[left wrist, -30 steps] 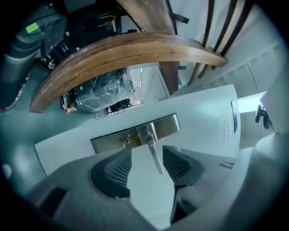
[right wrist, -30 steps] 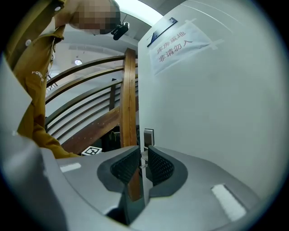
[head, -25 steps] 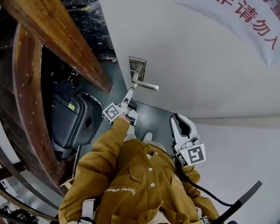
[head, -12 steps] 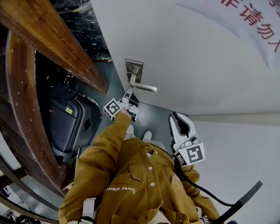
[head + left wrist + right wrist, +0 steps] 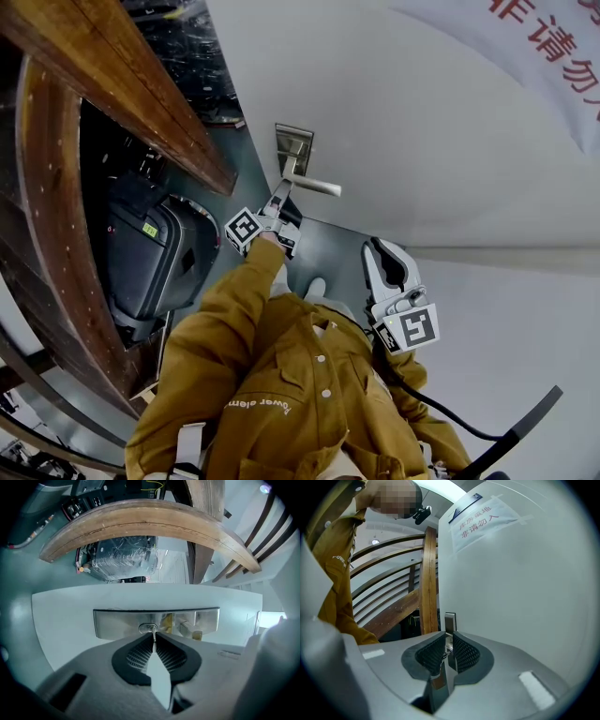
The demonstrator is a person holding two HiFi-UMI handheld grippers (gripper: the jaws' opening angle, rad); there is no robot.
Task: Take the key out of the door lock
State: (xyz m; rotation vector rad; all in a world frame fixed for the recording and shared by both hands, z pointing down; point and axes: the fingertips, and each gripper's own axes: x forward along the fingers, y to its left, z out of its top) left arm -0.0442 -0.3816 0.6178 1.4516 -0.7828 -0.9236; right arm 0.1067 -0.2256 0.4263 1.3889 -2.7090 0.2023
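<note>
White door (image 5: 422, 141) beside a wooden stair rail (image 5: 122, 84). The left gripper (image 5: 153, 641) has just been closing and clamps the key (image 5: 153, 631), in the steel lock plate (image 5: 117, 623) straight ahead. The right gripper (image 5: 446, 649) has its jaws slightly parted.

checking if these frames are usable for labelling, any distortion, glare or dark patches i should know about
Left gripper view: fisheye blacks out the corners, and the shiny lock plate mirrors yellow beside the key. Head view: the door is evenly lit, the space under the wooden beam dim. Right gripper view: a mosaic patch top left.
</note>
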